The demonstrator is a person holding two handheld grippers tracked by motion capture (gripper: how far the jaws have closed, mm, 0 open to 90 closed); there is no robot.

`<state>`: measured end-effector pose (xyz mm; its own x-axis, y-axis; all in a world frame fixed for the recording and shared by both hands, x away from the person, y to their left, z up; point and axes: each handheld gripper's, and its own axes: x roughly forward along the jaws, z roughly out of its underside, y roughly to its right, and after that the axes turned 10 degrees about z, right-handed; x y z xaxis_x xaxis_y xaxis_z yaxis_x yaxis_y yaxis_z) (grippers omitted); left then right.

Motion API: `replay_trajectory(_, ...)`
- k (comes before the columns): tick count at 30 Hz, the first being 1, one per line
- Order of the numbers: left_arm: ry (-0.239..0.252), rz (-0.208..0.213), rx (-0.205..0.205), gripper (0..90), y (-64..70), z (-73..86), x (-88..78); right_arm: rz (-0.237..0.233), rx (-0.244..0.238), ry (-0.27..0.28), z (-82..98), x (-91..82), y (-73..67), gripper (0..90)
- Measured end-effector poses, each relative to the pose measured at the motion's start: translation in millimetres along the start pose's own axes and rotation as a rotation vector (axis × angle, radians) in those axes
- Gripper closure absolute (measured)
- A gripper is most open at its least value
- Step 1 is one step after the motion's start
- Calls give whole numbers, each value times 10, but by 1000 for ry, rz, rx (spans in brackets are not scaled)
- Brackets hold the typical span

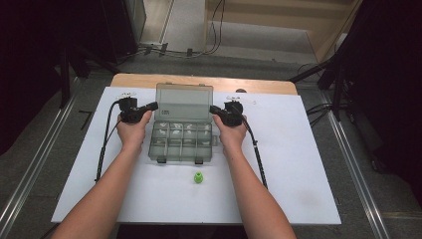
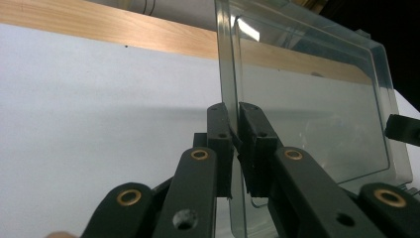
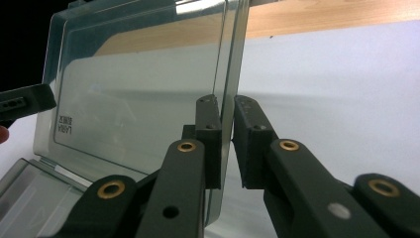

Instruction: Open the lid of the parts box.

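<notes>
Left gripper clamped on the left side edge of the lid, pads pressing the clear plastic from both faces, as seen close up in the left gripper view. Lid standing upright, hinged at the far side of the box, which lies open mid-table on the white sheet. Right gripper closed likewise on the lid's right edge, rim pinched between the jaws, though apparently less firmly. In front of the box, nearer the person, a small green piece lying loose and apart from everything.

Risks from here, as a judgement:
- Uneven pull from the two sides, twisting the thin lid and straining the hinge.
- A slipping pinch on smooth plastic, most likely on the right, letting the lid drop shut or flop backward.
- Too much push on the lid, dragging or tipping the light box and spilling its contents.
- A sweeping forearm knocking the green piece off the sheet.

Counted: two grippers, one box, one lid, two latches on the front wall, one green piece. Several compartments with pale bits inside, too small to count.
</notes>
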<state>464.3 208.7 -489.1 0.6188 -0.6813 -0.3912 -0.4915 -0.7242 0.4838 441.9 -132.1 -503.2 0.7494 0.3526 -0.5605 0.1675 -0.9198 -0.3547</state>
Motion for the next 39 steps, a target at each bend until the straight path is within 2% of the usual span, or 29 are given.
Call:
replay_trajectory(1,2,10,-6,829,-18,6,0,-13,19,-12,-10,8,15,795)
replay_trajectory(3,4,16,-16,829,-39,23,8,-16,14,-9,-12,13,28,794)
replay_trajectory(6,11,20,-55,829,-53,23,23,-21,27,-17,-1,32,41,791)
replay_trajectory(11,14,37,-66,828,-87,35,26,-24,56,-22,12,58,53,790)
replay_trajectory(13,14,33,-74,829,-86,39,28,-22,51,-17,19,67,57,789)
replay_trajectory(22,11,36,-76,830,-93,39,30,-30,40,-25,8,53,63,788)
replay_trajectory(26,9,36,-72,831,-87,33,25,-52,59,-31,3,50,84,788)
replay_trajectory(32,7,44,-77,830,-104,39,26,-31,65,-26,20,64,69,787)
replay_trajectory(39,6,44,-84,830,-115,42,34,-30,66,-29,22,75,72,787)
